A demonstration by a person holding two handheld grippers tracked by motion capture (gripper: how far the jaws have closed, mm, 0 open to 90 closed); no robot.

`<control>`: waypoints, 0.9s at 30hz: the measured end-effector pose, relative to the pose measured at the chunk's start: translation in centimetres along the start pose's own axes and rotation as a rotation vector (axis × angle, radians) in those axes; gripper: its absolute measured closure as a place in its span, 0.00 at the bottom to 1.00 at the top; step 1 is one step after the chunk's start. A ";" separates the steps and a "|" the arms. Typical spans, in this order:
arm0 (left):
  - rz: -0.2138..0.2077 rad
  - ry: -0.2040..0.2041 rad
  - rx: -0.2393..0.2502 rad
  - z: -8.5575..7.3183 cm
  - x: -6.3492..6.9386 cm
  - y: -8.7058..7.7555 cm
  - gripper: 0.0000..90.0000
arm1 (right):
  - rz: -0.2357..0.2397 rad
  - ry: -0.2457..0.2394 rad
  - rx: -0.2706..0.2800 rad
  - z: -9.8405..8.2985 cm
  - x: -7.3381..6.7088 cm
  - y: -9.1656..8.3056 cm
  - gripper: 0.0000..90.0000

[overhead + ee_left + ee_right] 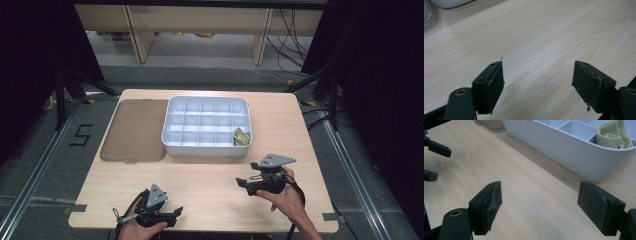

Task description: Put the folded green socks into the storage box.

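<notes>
Pale green cloth (241,136), folded into a small bundle, lies in a compartment at the near right corner of the white divided tray (172,145). In your right gripper view the same cloth (614,135) peeks over the tray's (564,152) smooth rounded wall, tucked against a divider.

The tray sits on the far half of a light wooden table (210,200), its other compartments showing bare white floors. Just beside the tray on the left lies a flat, brownish translucent lid (135,130), its edge close to the tray's wall; whether the two touch cannot be told.

Your right gripper (245,184) hovers over the table near the tray's near right corner, pointing toward the left of the high view, with your hand wrapped around its body. Its jaws stand spread wide with nothing between them, and bare wood shows in the gap; in its own view the right gripper (539,205) faces the tray's wall from a short way off.

Your left gripper (175,215) sits at the near left edge of the table, well apart from the tray and the cloth, pointing toward the right of the high view. Its jaws are also spread wide, and in its own view the left gripper (537,80) has only plain wood grain between the two black pads.
</notes>
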State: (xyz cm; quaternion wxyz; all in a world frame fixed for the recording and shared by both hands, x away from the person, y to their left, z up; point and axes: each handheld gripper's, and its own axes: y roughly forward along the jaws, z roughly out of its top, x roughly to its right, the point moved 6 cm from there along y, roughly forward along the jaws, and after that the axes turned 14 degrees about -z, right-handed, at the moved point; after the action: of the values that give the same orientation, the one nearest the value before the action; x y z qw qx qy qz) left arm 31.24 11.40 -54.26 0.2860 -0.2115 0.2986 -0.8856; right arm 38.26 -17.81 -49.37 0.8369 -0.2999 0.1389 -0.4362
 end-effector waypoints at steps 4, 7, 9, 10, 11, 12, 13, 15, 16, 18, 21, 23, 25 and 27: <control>0.006 -0.016 0.007 0.0 0.0 0.1 0.27 | 0.005 0.006 -0.009 -0.7 -0.3 -0.2 0.22; 0.007 -0.017 0.008 0.0 0.0 0.1 0.27 | -0.004 -0.011 0.004 -1.1 -0.3 0.0 0.21; 0.007 -0.018 0.010 0.0 0.0 0.1 0.27 | -0.008 -0.021 0.005 -1.5 -0.4 0.1 0.21; 0.006 -0.019 0.011 0.0 0.1 0.1 0.27 | -0.009 -0.013 0.007 -1.7 -0.4 0.1 0.21; 0.004 -0.023 0.016 0.0 0.1 0.2 0.27 | -0.008 -0.015 -0.001 -1.8 -0.4 0.1 0.21; 0.004 -0.023 0.016 0.0 0.1 0.2 0.27 | -0.003 -0.009 -0.001 -1.9 -0.5 0.1 0.20; 0.004 -0.023 0.017 0.0 0.1 0.1 0.27 | 0.008 0.017 -0.013 -2.1 -0.8 -0.1 0.20; 0.003 -0.023 0.015 0.0 0.1 0.1 0.27 | 0.000 0.024 -0.017 -2.4 -0.8 -0.2 0.20; 0.003 -0.023 0.015 0.0 0.1 0.1 0.27 | 0.010 -0.007 -0.002 -2.4 -0.7 -0.1 0.20; 0.005 -0.024 0.017 0.0 0.1 0.1 0.27 | -0.003 0.003 -0.005 -2.7 -0.7 -0.3 0.20; 0.003 -0.023 0.016 0.0 0.1 0.2 0.27 | -0.001 0.010 -0.011 -3.1 -0.8 -0.5 0.20; 0.001 -0.023 0.015 0.0 0.1 0.2 0.27 | 0.005 0.003 -0.020 -3.4 -0.9 -0.6 0.20; 0.001 -0.023 0.015 0.0 0.1 0.2 0.27 | 0.012 -0.006 -0.019 -3.7 -0.9 -0.7 0.19; 0.002 -0.024 0.015 0.0 0.1 0.2 0.27 | 0.010 0.004 -0.033 -4.1 -1.1 -0.9 0.19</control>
State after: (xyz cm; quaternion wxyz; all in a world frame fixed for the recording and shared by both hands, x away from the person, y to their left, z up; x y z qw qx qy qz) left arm 31.21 11.22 -54.35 0.2920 -0.2194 0.2889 -0.8850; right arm 35.04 -18.83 -52.05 0.8338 -0.3121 0.1493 -0.4301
